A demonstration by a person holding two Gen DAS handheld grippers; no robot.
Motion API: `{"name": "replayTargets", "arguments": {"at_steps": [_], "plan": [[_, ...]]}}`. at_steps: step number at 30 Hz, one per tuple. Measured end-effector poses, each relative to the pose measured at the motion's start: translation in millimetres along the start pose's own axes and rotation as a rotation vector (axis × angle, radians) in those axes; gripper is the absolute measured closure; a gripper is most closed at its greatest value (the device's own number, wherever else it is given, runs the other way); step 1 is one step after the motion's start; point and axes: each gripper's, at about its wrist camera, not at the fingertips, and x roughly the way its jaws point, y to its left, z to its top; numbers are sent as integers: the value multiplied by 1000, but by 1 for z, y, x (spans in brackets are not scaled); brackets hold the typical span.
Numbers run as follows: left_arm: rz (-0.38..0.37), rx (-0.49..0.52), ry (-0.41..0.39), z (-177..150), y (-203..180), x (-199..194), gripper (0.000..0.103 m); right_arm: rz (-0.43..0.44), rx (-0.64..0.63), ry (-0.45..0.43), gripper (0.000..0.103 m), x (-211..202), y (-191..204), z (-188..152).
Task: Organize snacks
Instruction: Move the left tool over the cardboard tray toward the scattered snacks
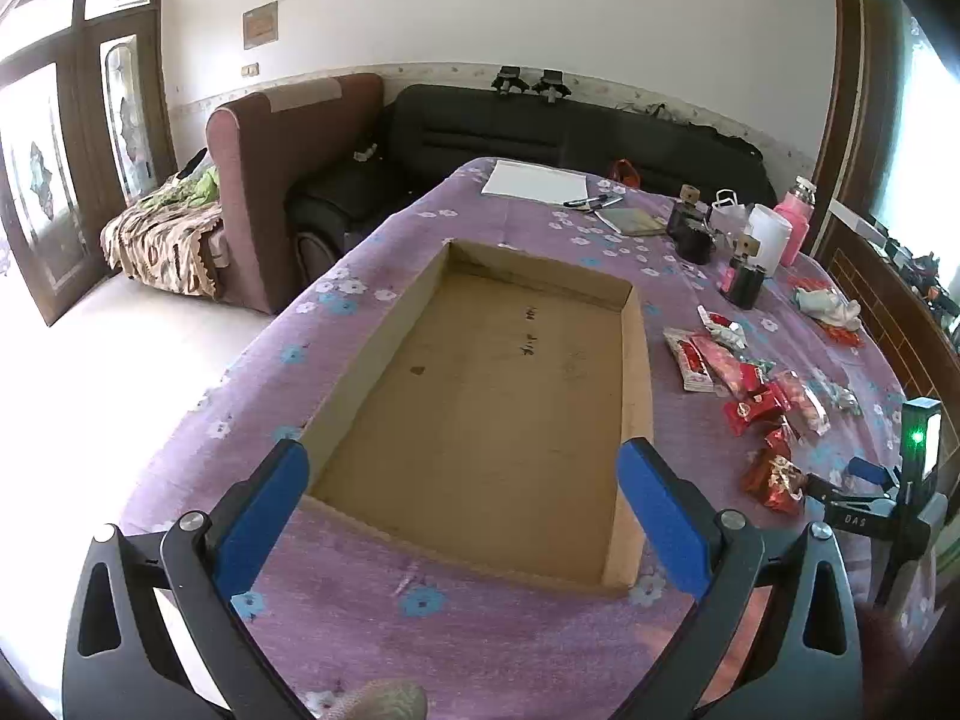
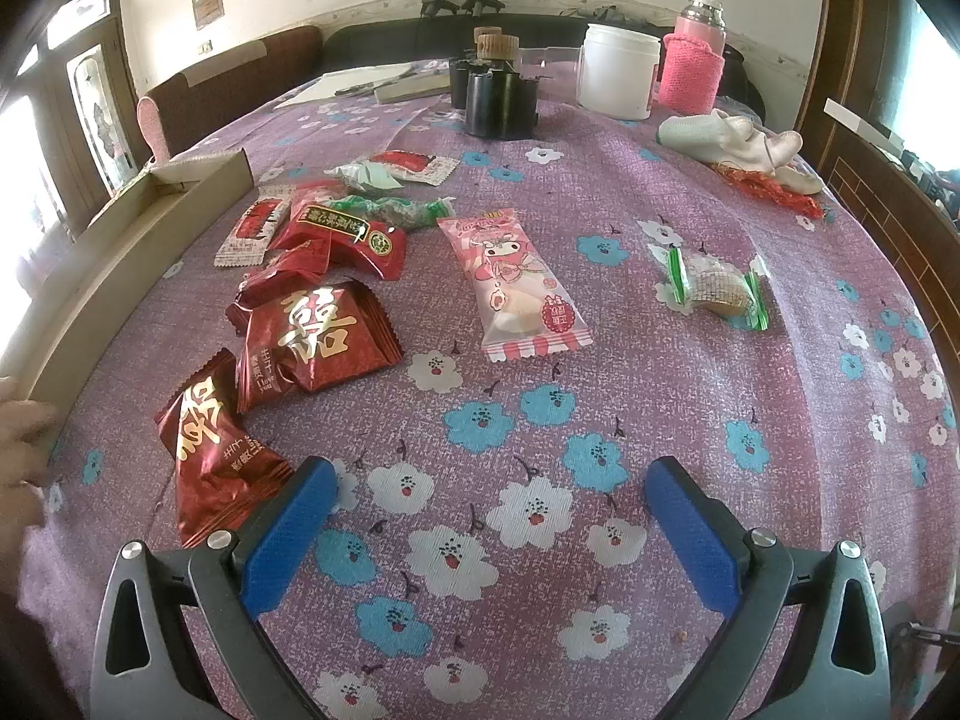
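Observation:
A shallow empty cardboard box [image 1: 486, 396] lies on the purple flowered tablecloth; its wall also shows at the left of the right wrist view [image 2: 138, 252]. My left gripper [image 1: 462, 510] is open and empty above the box's near end. Loose snacks lie right of the box: red packets [image 2: 318, 336] [image 2: 210, 450], a pink cartoon packet [image 2: 516, 282], a green-ended clear packet [image 2: 714, 288], and green and white wrappers [image 2: 384, 204]. The same pile shows in the left wrist view [image 1: 750, 384]. My right gripper [image 2: 486, 516] is open and empty, low over the cloth just in front of the snacks.
At the far end stand black holders [image 2: 498, 102], a white tub [image 2: 618, 69], a pink-sleeved flask [image 2: 690, 60], paper and pens [image 1: 534, 180] and a white cloth [image 2: 732, 138]. Sofas [image 1: 540, 126] sit beyond the table. A hand [image 2: 24, 450] shows at the box's corner.

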Motion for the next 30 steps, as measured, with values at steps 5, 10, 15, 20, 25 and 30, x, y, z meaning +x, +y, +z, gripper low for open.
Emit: {"name": "replayTargets", "arguments": {"at_steps": [5, 10, 15, 20, 25, 30], "plan": [[-46, -22, -11, -7, -1, 3, 0, 0, 0, 0, 0, 0, 0, 0], [-90, 11, 22, -13, -19, 9, 0, 0, 0, 0, 0, 0, 0, 0], [-83, 13, 21, -17, -20, 7, 0, 0, 0, 0, 0, 0, 0, 0], [-98, 33, 39, -20, -32, 4, 0, 0, 0, 0, 0, 0, 0, 0], [-116, 56, 53, -26, -41, 7, 0, 0, 0, 0, 0, 0, 0, 0], [-152, 86, 92, -33, -63, 18, 0, 0, 0, 0, 0, 0, 0, 0]]}}
